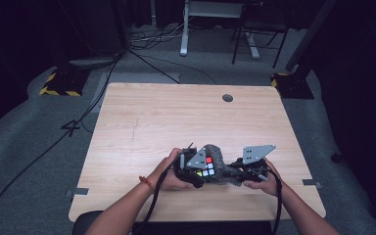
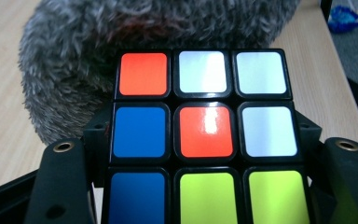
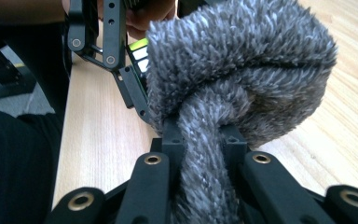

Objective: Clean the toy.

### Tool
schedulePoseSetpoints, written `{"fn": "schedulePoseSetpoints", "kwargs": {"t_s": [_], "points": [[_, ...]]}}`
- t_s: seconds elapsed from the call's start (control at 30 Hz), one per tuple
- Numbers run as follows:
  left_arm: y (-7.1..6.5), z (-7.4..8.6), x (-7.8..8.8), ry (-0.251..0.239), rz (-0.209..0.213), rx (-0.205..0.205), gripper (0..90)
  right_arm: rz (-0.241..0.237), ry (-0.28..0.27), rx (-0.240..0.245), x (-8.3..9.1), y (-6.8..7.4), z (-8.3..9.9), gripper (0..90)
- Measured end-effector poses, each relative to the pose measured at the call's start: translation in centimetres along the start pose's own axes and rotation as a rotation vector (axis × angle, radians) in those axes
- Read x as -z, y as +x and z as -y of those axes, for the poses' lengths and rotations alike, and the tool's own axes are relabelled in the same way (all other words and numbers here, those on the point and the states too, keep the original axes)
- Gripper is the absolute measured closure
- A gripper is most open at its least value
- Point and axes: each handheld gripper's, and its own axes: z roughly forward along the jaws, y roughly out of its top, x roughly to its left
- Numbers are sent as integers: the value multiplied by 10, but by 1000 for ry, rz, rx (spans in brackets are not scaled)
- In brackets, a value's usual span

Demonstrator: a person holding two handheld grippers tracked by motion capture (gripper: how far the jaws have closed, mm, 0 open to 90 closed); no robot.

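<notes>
A puzzle cube [image 2: 200, 130] with red, white, blue and lime tiles sits between the black jaws of my left gripper [image 2: 200, 186], which is shut on it. In the high view the cube [image 1: 206, 166] is held near the table's front edge by my left gripper [image 1: 196, 169]. A grey fluffy cloth [image 3: 233, 79] is bunched up and pressed against the cube's far side. My right gripper [image 3: 204, 154] is shut on a gathered fold of that cloth. From above, the cloth [image 1: 219, 159] lies between my right gripper [image 1: 235, 171] and the cube.
The light wooden table [image 1: 176, 112] has a round grommet [image 1: 227, 98] near its far edge. Beyond the table are a desk frame [image 1: 210, 24], cables on grey carpet and yellow-black striped stand bases [image 1: 61, 81]. Both forearms come in from the bottom edge.
</notes>
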Motion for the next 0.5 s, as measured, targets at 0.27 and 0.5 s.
{"fn": "schedulePoseSetpoints", "kwargs": {"t_s": [0.27,0.5], "points": [[7,0,15,-49,-20,23,336,11,81,-5,-10,-4,7,782],[-2,1,-2,19,30,-11,336,10,-64,53,7,11,-11,781]]}}
